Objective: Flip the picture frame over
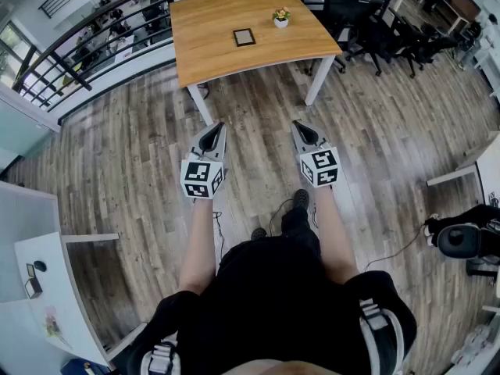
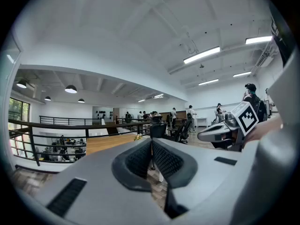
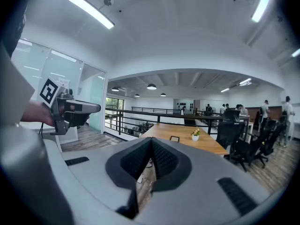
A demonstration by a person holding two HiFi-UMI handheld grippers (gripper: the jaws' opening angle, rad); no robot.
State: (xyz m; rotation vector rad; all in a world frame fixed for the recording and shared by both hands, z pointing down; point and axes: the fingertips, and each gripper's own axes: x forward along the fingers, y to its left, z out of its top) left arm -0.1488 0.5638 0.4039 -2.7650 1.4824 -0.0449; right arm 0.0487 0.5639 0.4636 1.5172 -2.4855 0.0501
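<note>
The picture frame lies flat near the middle of the wooden counter. It is a small dark-rimmed rectangle with a greyish field, and which face is up cannot be told at this range. A small potted plant in a white pot stands on the counter near the frame, toward the far right corner and not touching it. Both grippers are held well short of the counter's near edge, over the plank floor, side by side with their noses pointing toward the counter. The left gripper has its jaws pressed together with nothing between them; past their tips only a strip of floor and a white counter leg show. The right gripper also has its jaws together and empty, and its view looks along them toward the counter, with the frame and the plant above the tips. Black office chairs stand at the counter's right side. A dark metal railing runs past the counter's left and far sides.
</note>
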